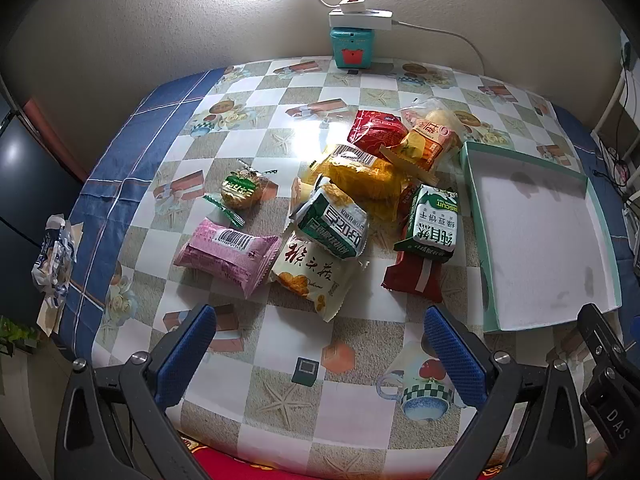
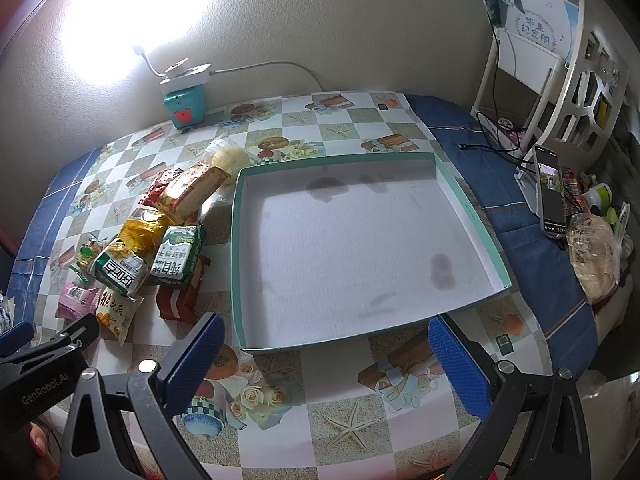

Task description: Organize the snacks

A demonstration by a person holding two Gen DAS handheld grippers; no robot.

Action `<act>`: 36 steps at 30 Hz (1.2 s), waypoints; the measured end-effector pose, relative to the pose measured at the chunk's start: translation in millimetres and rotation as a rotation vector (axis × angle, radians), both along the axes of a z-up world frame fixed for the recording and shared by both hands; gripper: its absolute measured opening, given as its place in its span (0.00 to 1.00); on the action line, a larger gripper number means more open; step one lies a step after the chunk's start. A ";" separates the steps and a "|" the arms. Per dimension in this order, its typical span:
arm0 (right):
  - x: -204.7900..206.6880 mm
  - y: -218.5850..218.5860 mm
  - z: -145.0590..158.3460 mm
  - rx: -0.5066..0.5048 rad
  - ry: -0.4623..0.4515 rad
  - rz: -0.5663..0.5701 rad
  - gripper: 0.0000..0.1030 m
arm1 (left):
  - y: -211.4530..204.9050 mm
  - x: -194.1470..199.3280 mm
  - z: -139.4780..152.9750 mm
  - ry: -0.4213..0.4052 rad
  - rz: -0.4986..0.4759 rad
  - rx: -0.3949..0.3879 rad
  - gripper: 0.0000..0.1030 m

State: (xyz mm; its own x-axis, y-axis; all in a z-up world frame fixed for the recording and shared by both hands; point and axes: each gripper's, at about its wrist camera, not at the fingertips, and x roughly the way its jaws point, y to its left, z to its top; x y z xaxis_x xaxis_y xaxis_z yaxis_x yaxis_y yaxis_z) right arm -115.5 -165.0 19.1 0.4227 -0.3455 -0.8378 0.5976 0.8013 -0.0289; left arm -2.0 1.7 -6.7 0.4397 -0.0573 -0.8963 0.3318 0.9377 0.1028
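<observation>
Checked tablecloth covers your table (image 2: 340,120); nothing is sorted yet. Your box (image 2: 464,196) near the right edge looks empty, though stained. All the snacks (image 1: 340,200) lie heaped beside its left wall. Left gripper (image 1: 320,344) and right gripper (image 2: 326,354) both gape wide, holding nothing.

dark red packet (image 1: 412,278): half under green biscuit pack (image 1: 434,222) | yellow bag (image 1: 368,178): partly buried

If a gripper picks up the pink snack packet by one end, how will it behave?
The pink snack packet looks puffed, so probably light and squashy. Its glossy film may slip between the fingers. Held by a crimped end, it would likely droop.
</observation>
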 end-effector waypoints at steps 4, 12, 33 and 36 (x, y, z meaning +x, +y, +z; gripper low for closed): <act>0.2 0.3 -0.2 -0.001 0.000 -0.001 1.00 | 0.2 0.3 0.0 0.003 0.001 -0.002 1.00; -0.1 0.4 -0.1 -0.001 0.000 0.000 1.00 | 0.5 0.7 0.2 0.004 0.001 -0.003 1.00; -0.5 0.6 -1.3 -0.001 0.001 -0.001 1.00 | 1.9 1.2 0.2 0.009 0.003 -0.007 1.00; 0.0 1.1 -1.6 -0.002 0.004 0.000 1.00 | 2.1 1.4 0.2 0.009 0.004 -0.006 1.00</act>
